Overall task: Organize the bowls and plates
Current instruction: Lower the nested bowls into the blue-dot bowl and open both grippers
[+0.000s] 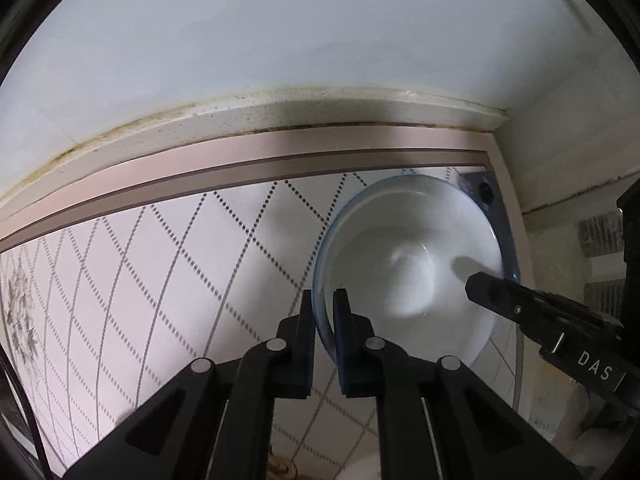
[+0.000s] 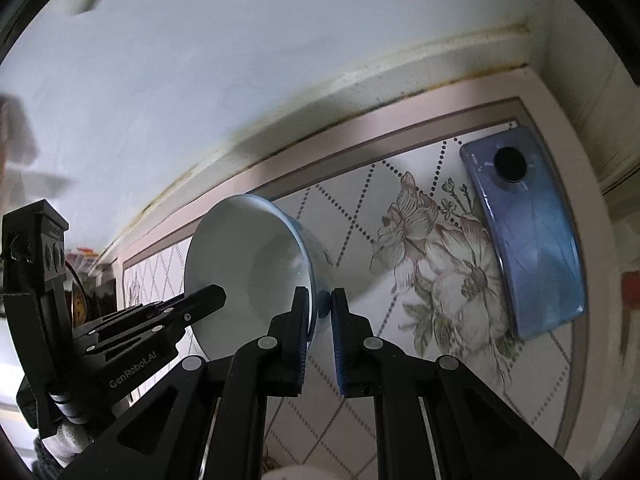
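Observation:
A white bowl with a blue rim and blue outside (image 1: 408, 256) is held up off the patterned table, tilted with its opening toward both cameras. My left gripper (image 1: 323, 300) is shut on the bowl's near-left rim. My right gripper (image 2: 320, 300) is shut on the opposite rim of the same bowl (image 2: 248, 260). In the left wrist view the right gripper (image 1: 476, 284) reaches in from the right. In the right wrist view the left gripper (image 2: 216, 296) reaches in from the left.
The table (image 1: 160, 280) has a white diamond-dotted top with a flower print (image 2: 440, 264) and a pink border. A blue phone (image 2: 528, 232) lies face down at the back right corner. A white wall stands close behind.

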